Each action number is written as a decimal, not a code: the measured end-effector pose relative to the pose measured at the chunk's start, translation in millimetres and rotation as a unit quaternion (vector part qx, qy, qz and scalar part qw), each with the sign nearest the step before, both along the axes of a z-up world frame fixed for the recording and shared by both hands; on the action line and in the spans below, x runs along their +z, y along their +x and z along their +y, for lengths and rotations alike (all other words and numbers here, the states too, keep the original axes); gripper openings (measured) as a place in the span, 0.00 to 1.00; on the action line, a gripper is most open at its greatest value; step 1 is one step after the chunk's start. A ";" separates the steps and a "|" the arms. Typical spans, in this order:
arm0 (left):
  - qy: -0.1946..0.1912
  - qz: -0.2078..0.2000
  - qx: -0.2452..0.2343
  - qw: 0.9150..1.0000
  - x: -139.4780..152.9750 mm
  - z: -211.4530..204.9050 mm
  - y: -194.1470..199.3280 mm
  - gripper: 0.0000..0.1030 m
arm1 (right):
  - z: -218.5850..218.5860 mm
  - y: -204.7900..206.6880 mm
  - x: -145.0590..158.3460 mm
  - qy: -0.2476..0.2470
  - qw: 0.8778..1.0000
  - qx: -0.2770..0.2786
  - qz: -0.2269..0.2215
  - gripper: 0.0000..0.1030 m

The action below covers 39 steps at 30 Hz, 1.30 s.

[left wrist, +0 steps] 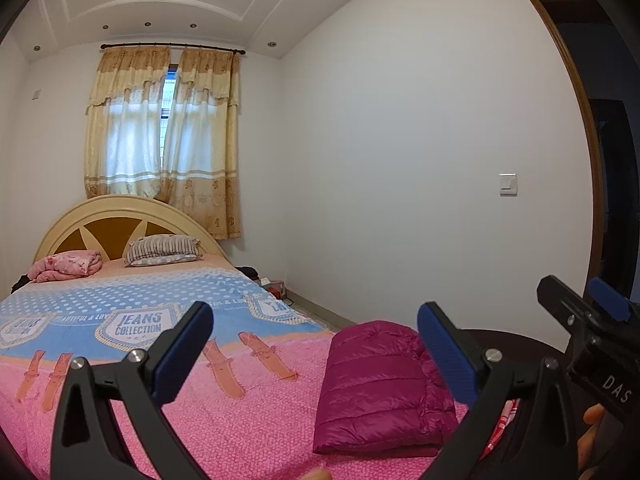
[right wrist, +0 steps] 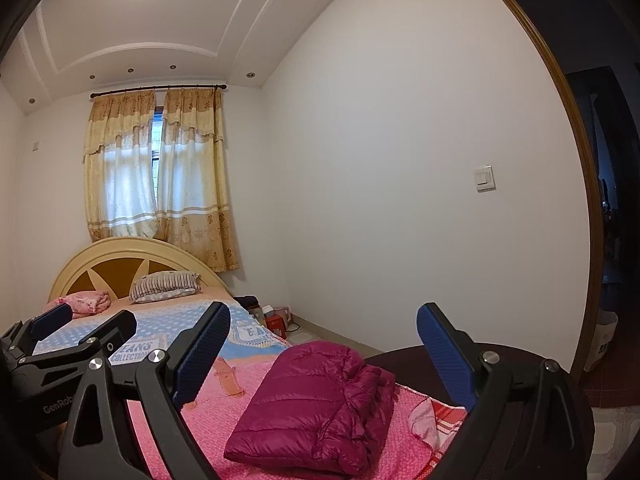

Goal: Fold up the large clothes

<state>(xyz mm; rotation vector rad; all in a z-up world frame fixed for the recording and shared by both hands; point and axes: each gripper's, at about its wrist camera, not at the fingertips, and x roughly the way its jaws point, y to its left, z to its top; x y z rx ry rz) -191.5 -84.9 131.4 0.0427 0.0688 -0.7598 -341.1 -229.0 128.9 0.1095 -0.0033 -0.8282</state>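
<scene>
A magenta quilted down jacket lies folded into a compact block on the pink bedspread near the foot of the bed. It also shows in the right wrist view. My left gripper is open and empty, raised above the bed, with the jacket below and between its fingers. My right gripper is open and empty, held above the jacket. The right gripper shows at the right edge of the left wrist view. The left gripper shows at the left of the right wrist view.
The bed has a cream headboard, a striped pillow and a folded pink blanket at its head. Small items sit on the floor by the right wall. A dark round table and a doorway are to the right.
</scene>
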 end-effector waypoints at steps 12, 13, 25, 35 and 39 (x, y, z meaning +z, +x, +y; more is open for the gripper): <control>0.005 0.007 -0.001 1.000 2.2 -0.1 1.1 1.00 | -0.8 -1.3 -5.0 0.007 1.000 -0.001 0.000 0.92; 0.005 0.007 -0.001 1.000 2.3 -0.1 1.4 1.00 | -2.7 -0.9 -5.3 0.007 1.000 0.000 0.001 0.92; 0.005 0.010 -0.001 1.000 2.8 0.9 2.1 1.00 | -6.3 -2.7 -4.7 0.010 1.000 0.003 0.002 0.92; 0.010 0.003 0.009 1.000 4.1 1.5 1.4 1.00 | -8.3 -3.4 -3.4 0.009 1.000 0.003 0.002 0.92; 0.012 0.006 0.013 1.000 5.3 3.3 4.1 1.00 | -9.5 -3.1 -3.9 0.009 1.000 0.003 0.003 0.92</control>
